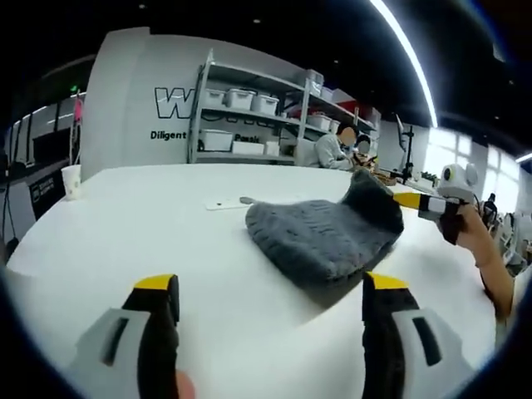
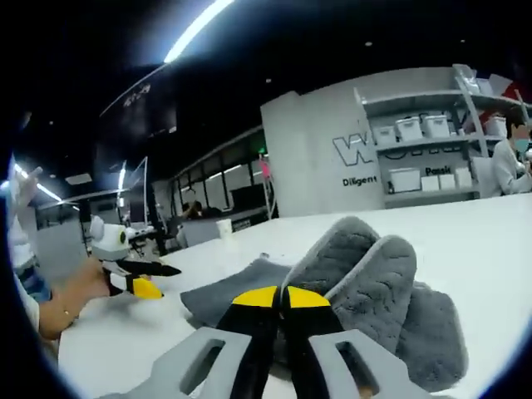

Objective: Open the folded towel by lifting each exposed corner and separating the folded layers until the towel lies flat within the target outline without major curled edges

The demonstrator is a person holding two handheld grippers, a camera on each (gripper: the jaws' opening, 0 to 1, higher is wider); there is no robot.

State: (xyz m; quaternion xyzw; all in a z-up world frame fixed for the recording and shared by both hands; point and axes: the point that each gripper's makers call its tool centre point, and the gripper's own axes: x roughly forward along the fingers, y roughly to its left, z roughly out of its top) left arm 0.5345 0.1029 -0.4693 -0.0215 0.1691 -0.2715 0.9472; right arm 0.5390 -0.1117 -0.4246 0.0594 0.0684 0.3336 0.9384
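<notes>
While the right gripper (image 2: 280,298) clamps a raised fold of the soft, limp grey towel (image 1: 324,233) mid-table (image 1: 166,224), the left gripper (image 1: 270,287) stands open; grip thin corners.

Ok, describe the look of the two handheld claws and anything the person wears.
Left claw: two light grey moulded jaws with black inner faces and yellow tips; seen from the right gripper view it carries a white housing. Right claw: the same grey, black and yellow build; from the left gripper view it also shows a white housing. No cables are visible. The person's wrist in the right gripper view bears a thin bracelet; no sleeves can be made out.
</notes>
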